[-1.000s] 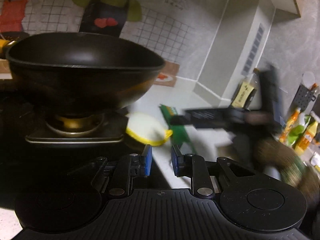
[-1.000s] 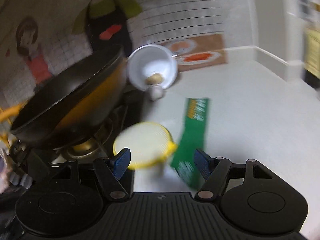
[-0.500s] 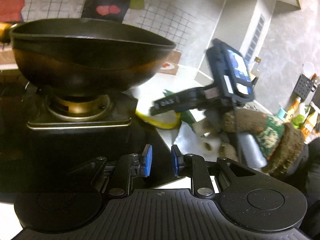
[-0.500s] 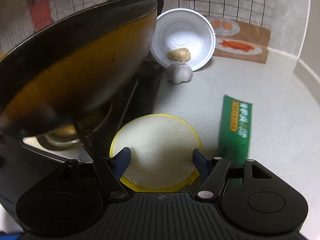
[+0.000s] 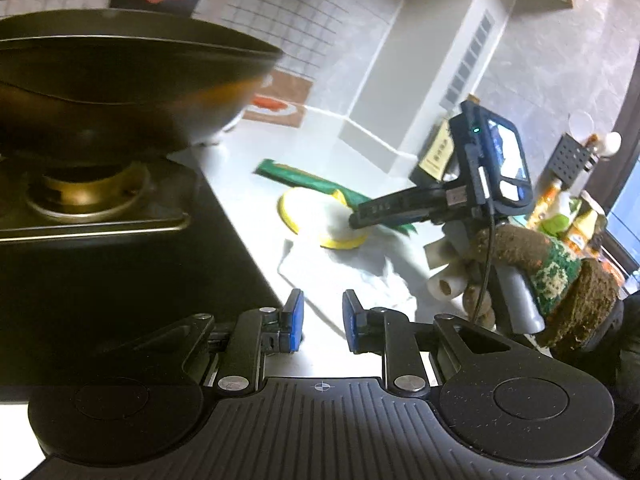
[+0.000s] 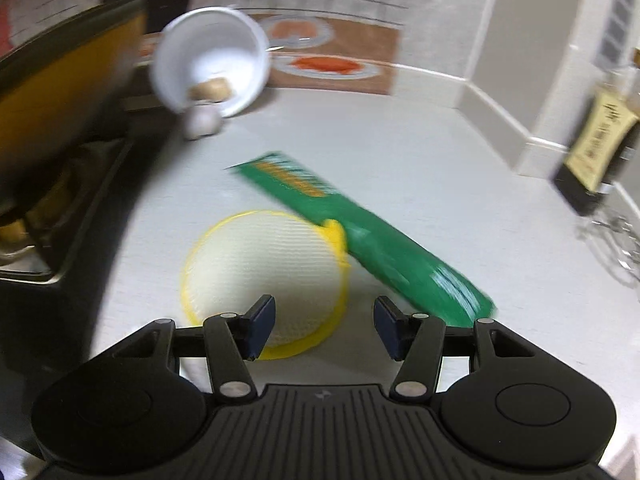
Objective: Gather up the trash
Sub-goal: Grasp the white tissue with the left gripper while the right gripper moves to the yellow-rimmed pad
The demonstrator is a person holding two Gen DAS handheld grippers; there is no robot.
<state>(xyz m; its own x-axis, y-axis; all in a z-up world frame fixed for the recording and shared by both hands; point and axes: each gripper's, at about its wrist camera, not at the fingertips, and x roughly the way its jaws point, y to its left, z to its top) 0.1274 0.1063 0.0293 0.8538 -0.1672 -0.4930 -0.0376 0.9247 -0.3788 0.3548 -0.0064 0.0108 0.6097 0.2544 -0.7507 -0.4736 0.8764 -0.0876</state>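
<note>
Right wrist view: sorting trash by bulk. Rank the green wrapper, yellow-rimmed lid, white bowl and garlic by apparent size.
1. green wrapper and lid: alike, both near the camera.
2. bowl, farther, so unsure.
3. garlic.

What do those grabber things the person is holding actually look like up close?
Each is black plastic: a ribbed base, two round caps and hinged links with silver pins. The left gripper and right gripper have blue finger pads. The right one carries a phone-like screen with a thin black cable, held by a hand in a brown-and-green knitted glove.
</note>
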